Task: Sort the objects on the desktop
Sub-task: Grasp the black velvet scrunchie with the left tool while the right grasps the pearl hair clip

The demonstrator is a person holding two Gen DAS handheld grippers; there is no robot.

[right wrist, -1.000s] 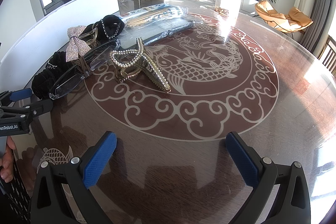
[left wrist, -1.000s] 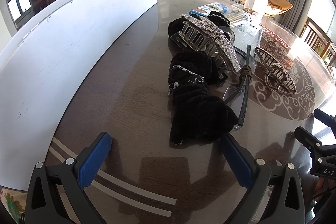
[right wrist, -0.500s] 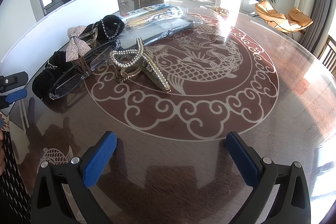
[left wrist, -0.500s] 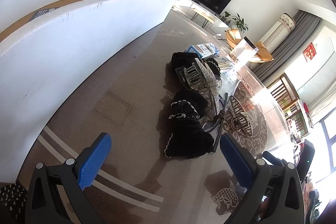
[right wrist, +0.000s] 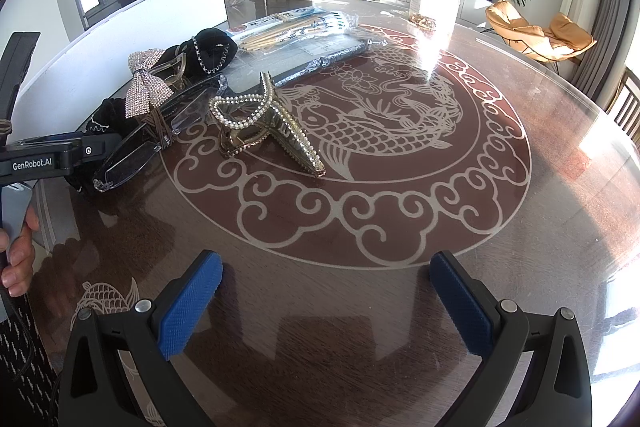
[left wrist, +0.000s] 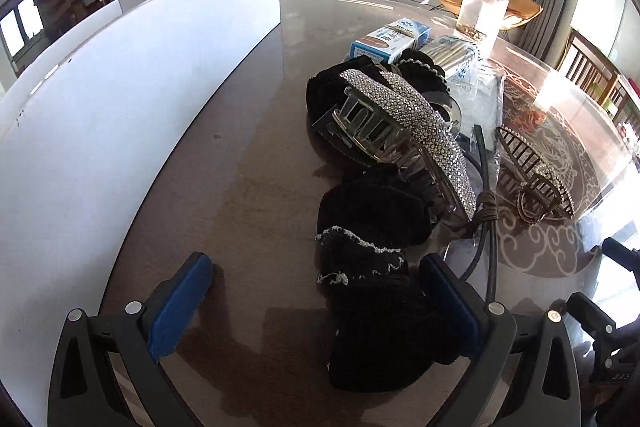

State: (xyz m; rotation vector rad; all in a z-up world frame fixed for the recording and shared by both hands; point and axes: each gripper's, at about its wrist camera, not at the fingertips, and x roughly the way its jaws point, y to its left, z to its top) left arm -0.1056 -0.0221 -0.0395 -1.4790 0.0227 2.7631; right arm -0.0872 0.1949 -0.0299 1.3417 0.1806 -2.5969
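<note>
My left gripper (left wrist: 316, 303) is open and low over the brown table (left wrist: 248, 211). A black velvet scrunchie (left wrist: 372, 307) lies between its fingers, close to the right blue pad (left wrist: 448, 299). Beyond it lie a rhinestone claw clip (left wrist: 400, 123), clear glasses (left wrist: 480, 227) and a pearl claw clip (left wrist: 532, 179). My right gripper (right wrist: 326, 303) is open above bare glass, with nothing between its pads. In its view the pearl claw clip (right wrist: 264, 123) sits ahead, the glasses (right wrist: 132, 155) and rhinestone bow clip (right wrist: 144, 83) to the left, beside my left gripper (right wrist: 80, 149).
A tall white box wall (left wrist: 120, 107) runs along the left side. At the back stand a blue carton (left wrist: 388, 39), a packet of chopsticks (right wrist: 292, 23) and a clear container (right wrist: 436, 3). A hand (right wrist: 16, 251) holds the left gripper's handle.
My left gripper tilted up and away half a second ago, then came back down and forward, so the black scrunchie now lies between its fingers. The right gripper has not moved.
</note>
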